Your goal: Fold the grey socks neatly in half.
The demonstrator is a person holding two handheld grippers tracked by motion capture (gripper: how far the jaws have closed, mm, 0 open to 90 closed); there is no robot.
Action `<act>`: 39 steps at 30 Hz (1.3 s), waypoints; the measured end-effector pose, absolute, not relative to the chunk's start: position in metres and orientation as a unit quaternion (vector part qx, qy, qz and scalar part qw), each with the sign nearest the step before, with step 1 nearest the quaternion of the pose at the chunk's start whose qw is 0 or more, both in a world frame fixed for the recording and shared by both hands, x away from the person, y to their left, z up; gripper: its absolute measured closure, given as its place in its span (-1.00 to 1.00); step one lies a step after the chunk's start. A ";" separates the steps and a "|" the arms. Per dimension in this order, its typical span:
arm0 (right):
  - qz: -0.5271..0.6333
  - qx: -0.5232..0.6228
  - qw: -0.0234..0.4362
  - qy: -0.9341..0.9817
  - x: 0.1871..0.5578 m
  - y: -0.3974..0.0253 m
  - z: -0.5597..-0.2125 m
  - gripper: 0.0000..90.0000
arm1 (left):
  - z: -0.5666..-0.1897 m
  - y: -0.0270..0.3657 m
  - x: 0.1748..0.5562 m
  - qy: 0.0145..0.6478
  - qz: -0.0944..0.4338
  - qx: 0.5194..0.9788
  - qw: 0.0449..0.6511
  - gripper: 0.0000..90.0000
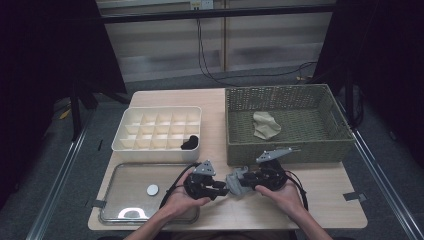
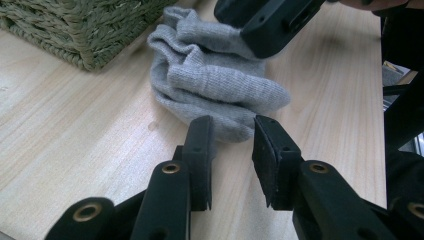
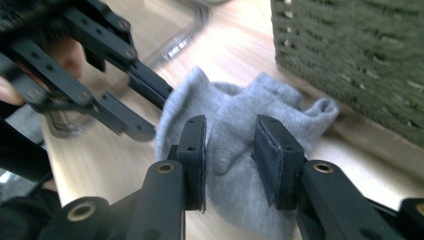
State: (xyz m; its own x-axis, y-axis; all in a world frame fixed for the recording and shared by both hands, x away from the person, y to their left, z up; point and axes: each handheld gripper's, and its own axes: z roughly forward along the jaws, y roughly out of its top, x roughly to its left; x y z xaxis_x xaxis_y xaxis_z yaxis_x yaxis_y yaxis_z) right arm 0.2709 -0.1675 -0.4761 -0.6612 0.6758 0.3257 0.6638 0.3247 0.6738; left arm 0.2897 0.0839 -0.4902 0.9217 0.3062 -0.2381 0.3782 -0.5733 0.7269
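High view, left to right. Lower left: clear tray (image 1: 120,212) with one small white disc (image 1: 152,189) in it. Above it, upper left of centre: white divided box (image 1: 125,145), a dark item (image 1: 190,143) in its near right cell, probably a rolled sock, too small to be sure.

Centre bottom: left gripper (image 1: 220,186) and right gripper (image 1: 245,186) meet nose to nose over a grey sock (image 1: 235,183), bunched on the table (image 1: 325,195) just in front of the wicker basket (image 1: 290,150). Working from both sides likely lets one pin while the other folds or rolls it.

Left gripper view: jaws partly spread, tips at the sock's near edge (image 2: 220,90), touching or just short, nothing pinched.

Right gripper view: jaws partly spread, straddling a fold of the sock (image 3: 240,125), not closed on it.

Upper right: the basket holds one beige cloth (image 1: 266,125)
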 end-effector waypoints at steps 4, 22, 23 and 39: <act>0.410 0.409 0.008 0.815 0.271 -0.167 -0.476 0.95 | -0.491 0.083 0.290 0.192 -0.040 0.885 0.422 0.54; 0.429 0.402 -0.032 0.808 0.273 -0.148 -0.476 0.99 | -0.492 0.075 0.292 0.190 -0.045 0.888 0.416 0.56; 0.429 0.402 -0.032 0.808 0.273 -0.148 -0.476 0.99 | -0.492 0.075 0.292 0.190 -0.045 0.888 0.416 0.57; 0.410 0.403 -0.011 0.818 0.269 -0.147 -0.493 0.77 | -0.480 0.095 0.297 0.208 -0.045 0.873 0.438 0.53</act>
